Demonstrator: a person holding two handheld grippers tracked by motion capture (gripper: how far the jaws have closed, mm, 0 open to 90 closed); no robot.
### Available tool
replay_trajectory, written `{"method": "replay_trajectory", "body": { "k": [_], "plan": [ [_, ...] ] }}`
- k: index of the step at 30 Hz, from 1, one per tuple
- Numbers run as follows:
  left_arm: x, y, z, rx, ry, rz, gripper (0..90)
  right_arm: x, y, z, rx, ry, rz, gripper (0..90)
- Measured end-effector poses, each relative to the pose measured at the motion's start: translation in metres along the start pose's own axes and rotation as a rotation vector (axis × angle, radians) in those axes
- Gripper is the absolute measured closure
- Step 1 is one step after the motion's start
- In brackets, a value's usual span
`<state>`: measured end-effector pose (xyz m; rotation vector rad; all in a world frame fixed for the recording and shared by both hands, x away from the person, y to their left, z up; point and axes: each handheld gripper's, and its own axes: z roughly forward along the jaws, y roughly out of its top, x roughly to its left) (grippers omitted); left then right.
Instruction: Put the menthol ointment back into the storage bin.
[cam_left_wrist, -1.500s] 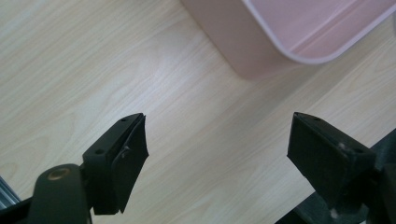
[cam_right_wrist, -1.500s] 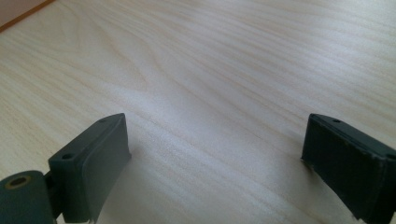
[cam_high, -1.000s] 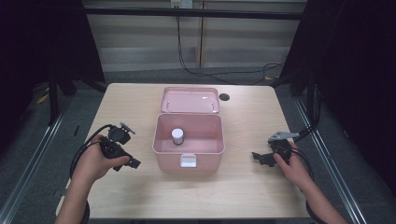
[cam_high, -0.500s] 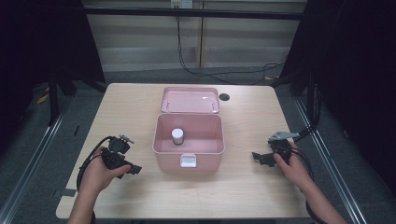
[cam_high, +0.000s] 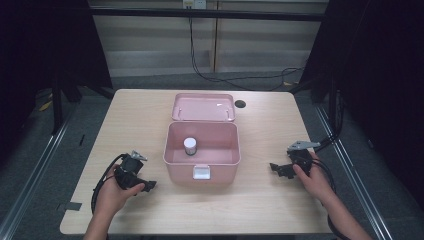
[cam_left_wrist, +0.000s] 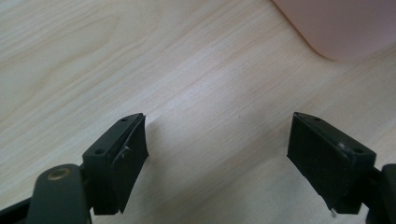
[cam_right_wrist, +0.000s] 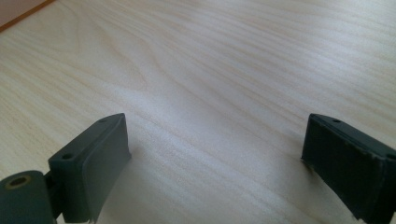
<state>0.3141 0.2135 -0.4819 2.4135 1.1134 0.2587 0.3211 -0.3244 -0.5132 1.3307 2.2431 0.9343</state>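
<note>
A pink box (cam_high: 201, 160) stands open in the middle of the wooden table (cam_high: 260, 200), its lid (cam_high: 203, 107) laid back behind it. Inside it stands a small white jar (cam_high: 190, 145) with a white cap. My left gripper (cam_high: 145, 186) rests low on the table at the box's front left, open, with bare wood between its jaws. A corner of the pink box (cam_left_wrist: 345, 28) shows at the top right of the left gripper view (cam_left_wrist: 217, 161). My right gripper (cam_high: 274, 168) lies right of the box, open over bare wood (cam_right_wrist: 215, 163).
A dark round hole (cam_high: 240, 104) sits in the table right of the lid. Black frame posts stand at both sides, and cables run on the floor behind the table. A white latch (cam_high: 202, 172) is on the box's front.
My left gripper has moved toward the table's front edge and right, ending closer to the box's front left corner. The right gripper has stayed put.
</note>
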Motion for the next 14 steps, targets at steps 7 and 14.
{"method": "replay_trajectory", "body": {
  "k": [7, 14],
  "plan": [
    [-0.0006, -0.0071, 0.0086, -0.089, -0.028, 0.036, 13.5, 0.0000, 0.0000, 0.0000, 0.000, 0.000, 0.000, 6.9],
    [0.0012, -0.0100, 0.0084, -0.113, -0.028, 0.050, 13.3, 0.0000, 0.0000, 0.0000, 0.000, 0.000, 0.000, 6.9]
  ]
}}
